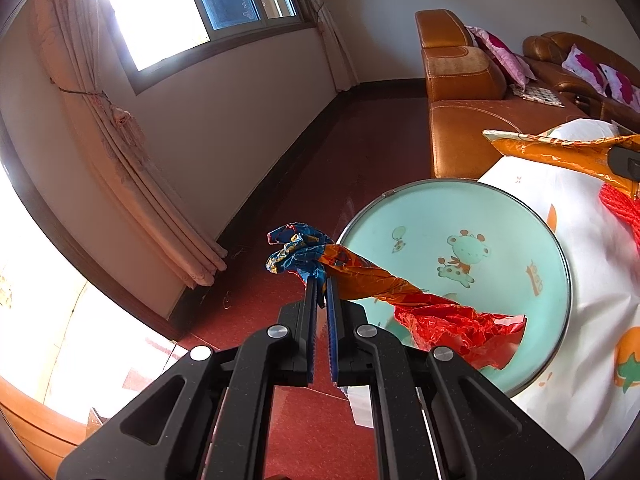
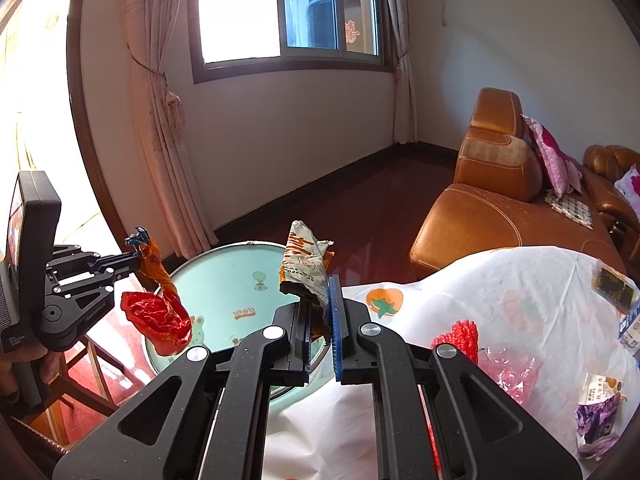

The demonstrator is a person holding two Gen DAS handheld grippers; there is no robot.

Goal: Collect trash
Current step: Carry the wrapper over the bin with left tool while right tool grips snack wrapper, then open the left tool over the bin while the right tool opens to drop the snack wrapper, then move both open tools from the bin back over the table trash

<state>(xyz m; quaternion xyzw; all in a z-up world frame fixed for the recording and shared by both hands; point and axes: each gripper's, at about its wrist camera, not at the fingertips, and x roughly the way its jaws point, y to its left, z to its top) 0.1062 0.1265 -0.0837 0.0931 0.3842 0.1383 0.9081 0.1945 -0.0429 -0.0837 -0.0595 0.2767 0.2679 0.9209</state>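
Note:
My left gripper (image 1: pixel 320 280) is shut on a twisted orange, blue and red snack wrapper (image 1: pixel 372 280), whose red end hangs over the round mint-green tray (image 1: pixel 520 248). In the right wrist view the left gripper (image 2: pixel 134 258) holds that wrapper (image 2: pixel 160 308) above the tray's (image 2: pixel 224 280) left side. My right gripper (image 2: pixel 320 300) is shut on a white and orange snack bag (image 2: pixel 304 260), held upright over the tray's edge. That bag (image 1: pixel 560 150) enters the left wrist view from the right.
The white cloth with orange fruit prints (image 2: pixel 520 292) covers the table and carries a red net (image 2: pixel 460 336), pink plastic (image 2: pixel 508 368), a purple packet (image 2: pixel 600 428) and a dark packet (image 2: pixel 616 288). A brown leather sofa (image 2: pixel 500 208) stands behind. The floor (image 1: pixel 304 184) is dark red.

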